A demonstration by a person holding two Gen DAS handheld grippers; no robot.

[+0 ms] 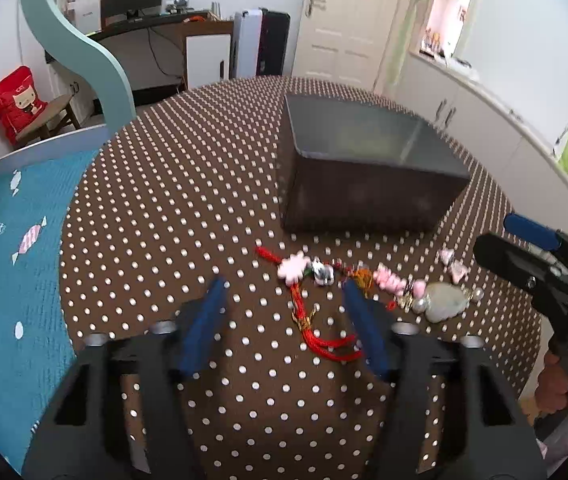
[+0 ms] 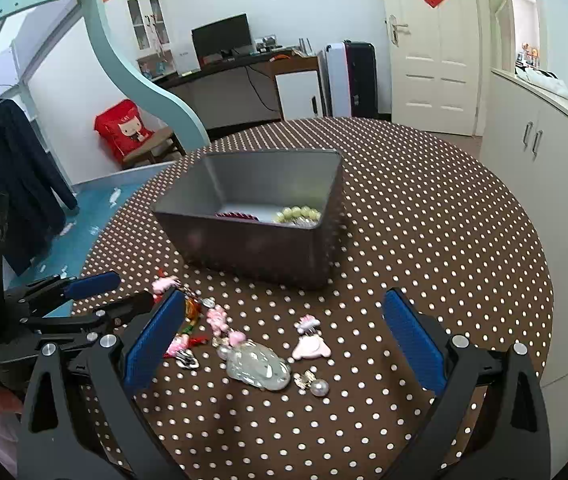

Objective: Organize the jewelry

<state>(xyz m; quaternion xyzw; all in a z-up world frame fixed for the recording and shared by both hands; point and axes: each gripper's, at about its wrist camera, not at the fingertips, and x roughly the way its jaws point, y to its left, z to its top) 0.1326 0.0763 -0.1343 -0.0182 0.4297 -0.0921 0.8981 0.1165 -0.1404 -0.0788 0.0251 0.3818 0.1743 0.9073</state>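
- Left wrist view: the left gripper (image 1: 282,286) hovers over the dotted tablecloth (image 1: 172,200), jaws apart with nothing clamped; the red cord (image 1: 326,344) of a pink flower charm (image 1: 293,268) lies between its blue pads.
- The grey box (image 1: 364,172) stands beyond the charm; a pale stone pendant (image 1: 444,302) lies in front of the box, to the right.
- The right gripper (image 1: 540,248) enters from the right edge, near the pendant.
- Right wrist view: the right gripper (image 2: 284,300) has its jaws spread wide and empty.
- The jewelry pile, with the stone pendant (image 2: 258,368), a pearl earring (image 2: 318,388) and a pink clip (image 2: 311,346), lies in front of the grey box (image 2: 252,248).
- Green beads (image 2: 296,214) lie inside the box.
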